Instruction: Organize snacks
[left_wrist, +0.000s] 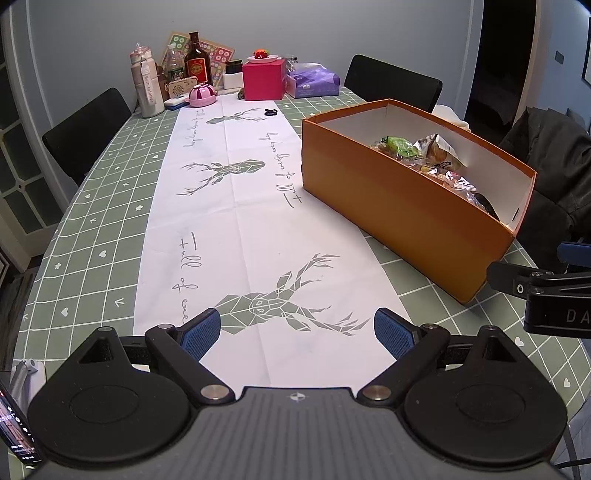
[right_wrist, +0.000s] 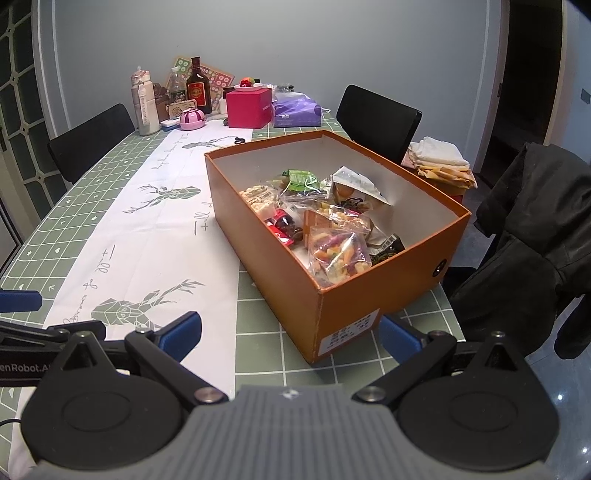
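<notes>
An orange cardboard box (right_wrist: 373, 295) (left_wrist: 406, 206) stands open on the right half of the table. Inside lie several snack packets: a green one (right_wrist: 301, 179) (left_wrist: 400, 146), a silver bag (right_wrist: 354, 188) (left_wrist: 441, 147), a red one (right_wrist: 282, 225), and a clear bag of colourful sticks (right_wrist: 338, 254). My right gripper (right_wrist: 291, 332) is open just in front of the box's near corner, holding nothing. My left gripper (left_wrist: 297, 328) is open over the white runner (left_wrist: 229, 206), left of the box, also empty.
At the table's far end stand bottles (left_wrist: 147, 85) (right_wrist: 199, 86), a pink box (left_wrist: 264, 79) (right_wrist: 249, 109), a purple tissue pack (left_wrist: 314, 81) and a pink round case (left_wrist: 202, 95). Black chairs (left_wrist: 88, 129) (right_wrist: 378, 118) flank the table. A dark jacket (right_wrist: 528, 236) hangs at right; folded cloths (right_wrist: 441, 160) lie beyond the box.
</notes>
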